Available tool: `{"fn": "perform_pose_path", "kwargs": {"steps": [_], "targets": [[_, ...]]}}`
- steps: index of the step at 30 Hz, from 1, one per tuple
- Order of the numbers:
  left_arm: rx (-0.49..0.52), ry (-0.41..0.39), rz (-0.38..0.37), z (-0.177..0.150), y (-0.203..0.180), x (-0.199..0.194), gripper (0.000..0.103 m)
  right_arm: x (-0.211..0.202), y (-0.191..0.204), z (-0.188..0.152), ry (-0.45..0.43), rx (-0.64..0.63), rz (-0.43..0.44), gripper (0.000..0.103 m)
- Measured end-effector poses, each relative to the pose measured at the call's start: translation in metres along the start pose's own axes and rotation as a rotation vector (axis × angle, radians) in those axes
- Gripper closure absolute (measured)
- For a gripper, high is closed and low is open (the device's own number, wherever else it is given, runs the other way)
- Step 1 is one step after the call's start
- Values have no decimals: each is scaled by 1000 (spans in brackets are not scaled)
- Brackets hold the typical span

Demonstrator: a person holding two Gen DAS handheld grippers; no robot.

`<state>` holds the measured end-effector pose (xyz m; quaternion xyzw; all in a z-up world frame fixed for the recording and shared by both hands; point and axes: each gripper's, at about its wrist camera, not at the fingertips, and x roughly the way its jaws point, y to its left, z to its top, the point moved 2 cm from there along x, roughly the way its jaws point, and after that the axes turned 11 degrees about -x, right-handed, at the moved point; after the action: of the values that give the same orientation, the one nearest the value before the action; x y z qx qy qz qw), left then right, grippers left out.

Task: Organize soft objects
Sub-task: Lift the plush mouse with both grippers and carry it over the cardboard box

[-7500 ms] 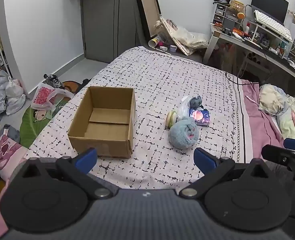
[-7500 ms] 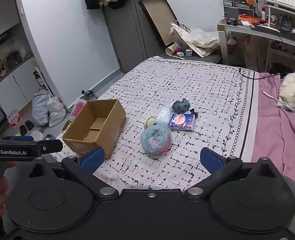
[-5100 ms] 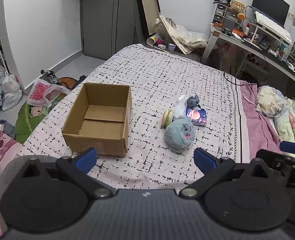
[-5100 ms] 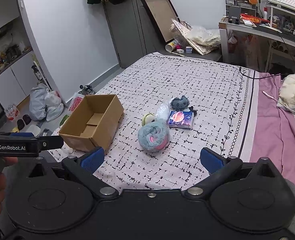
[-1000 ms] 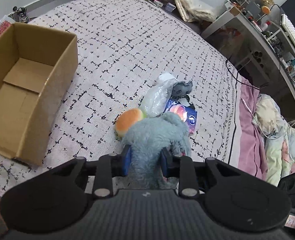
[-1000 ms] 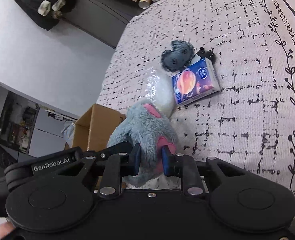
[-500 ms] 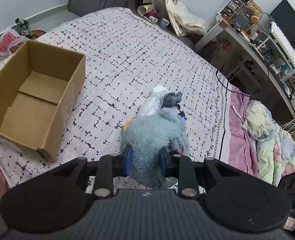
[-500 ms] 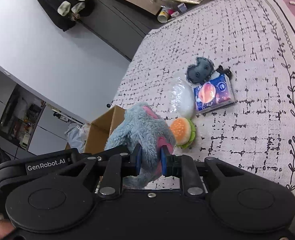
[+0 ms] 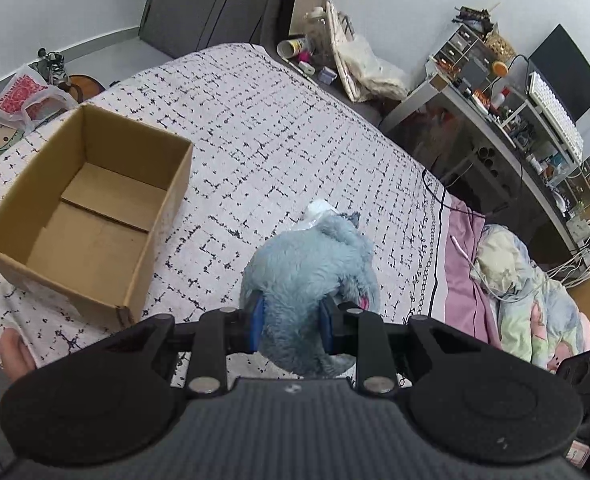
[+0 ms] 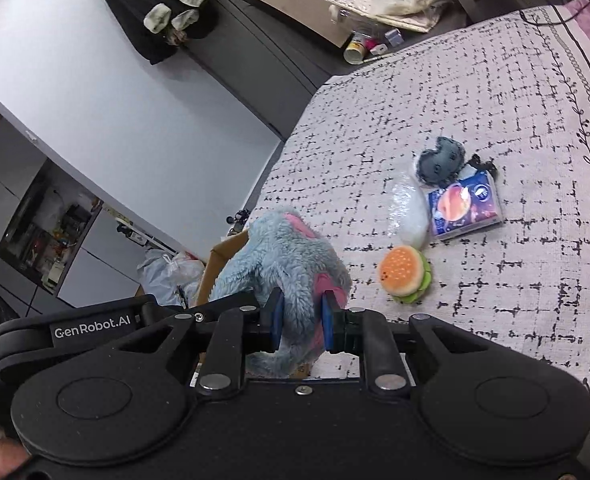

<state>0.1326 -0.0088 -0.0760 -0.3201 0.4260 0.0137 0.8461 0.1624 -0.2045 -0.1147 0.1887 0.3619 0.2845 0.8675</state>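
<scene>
A fluffy blue plush toy [image 9: 311, 276] with pink patches hangs above the patterned bedspread [image 9: 255, 136], pinched from both sides. My left gripper [image 9: 289, 326] is shut on its body. My right gripper [image 10: 299, 318] is shut on another part of the same plush toy [image 10: 283, 264]. An open, empty cardboard box [image 9: 91, 208] stands on the bed to the left of the toy. On the bed lie a burger-shaped plush [image 10: 405, 274], a clear plastic bag [image 10: 409, 210], a tissue pack [image 10: 465, 210] and a small grey plush [image 10: 439, 160].
A pink sheet and a crumpled blanket [image 9: 531, 292] lie along the bed's right side. A cluttered desk [image 9: 507, 96] with a keyboard and monitor stands beyond. Bags [image 9: 23, 98] and shoes sit on the floor left of the bed. A hand [image 9: 13, 354] shows at the left edge.
Both grippers have risen with the blue plush toy, lifting it off the bed. The burger plush it had covered now lies in plain sight in the right wrist view.
</scene>
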Motion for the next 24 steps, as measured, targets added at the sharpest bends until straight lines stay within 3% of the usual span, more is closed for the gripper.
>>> {"fn": "perform_pose_path", "kwargs": {"steps": [24], "targets": [[-61, -54, -73, 33, 44, -19, 76, 32, 56, 10, -16, -99, -41, 84]]}}
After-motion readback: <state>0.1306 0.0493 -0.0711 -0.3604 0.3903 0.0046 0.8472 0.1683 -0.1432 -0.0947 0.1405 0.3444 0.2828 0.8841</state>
